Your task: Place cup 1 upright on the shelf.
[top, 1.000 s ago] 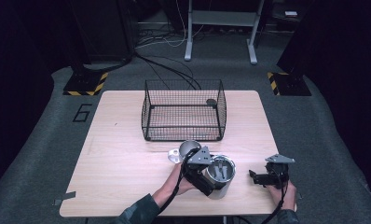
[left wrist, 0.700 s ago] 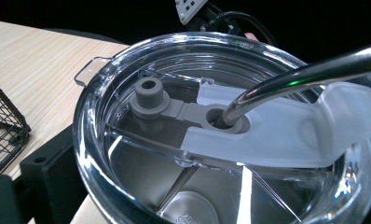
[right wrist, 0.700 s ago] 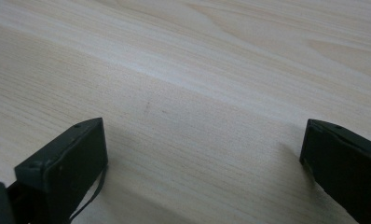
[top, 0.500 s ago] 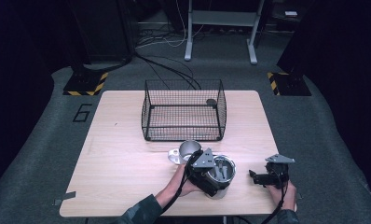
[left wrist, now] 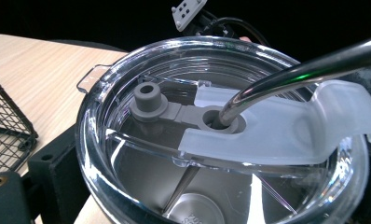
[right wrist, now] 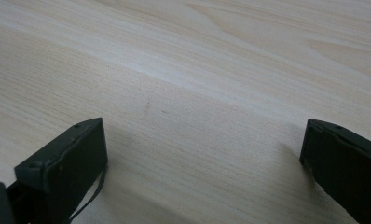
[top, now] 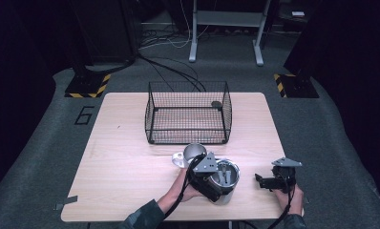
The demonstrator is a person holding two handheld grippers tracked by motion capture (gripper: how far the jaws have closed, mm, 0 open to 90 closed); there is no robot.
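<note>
A steel tumbler (top: 226, 185) stands near the table's front edge, slightly tilted. Its clear lid (left wrist: 141, 60) carries a grey stopper (left wrist: 147, 95), and a metal straw (left wrist: 305, 70) passes through a hole under a frosted flap (left wrist: 286, 135). My left gripper (top: 213, 183) is shut on the tumbler's body, its jaws on either side just below the lid. To the right, my right gripper (top: 265, 182) rests low over bare wood (right wrist: 202, 93), open and holding nothing.
A black wire basket (top: 188, 119) stands at the middle back of the table (top: 126, 162), with a small dark round thing (top: 216, 103) in its far right corner. A grey dome (top: 194, 151) and a white piece (top: 178, 160) lie just behind the tumbler.
My left gripper has shifted slightly toward the front right with the tumbler. The right gripper has stayed in place.
</note>
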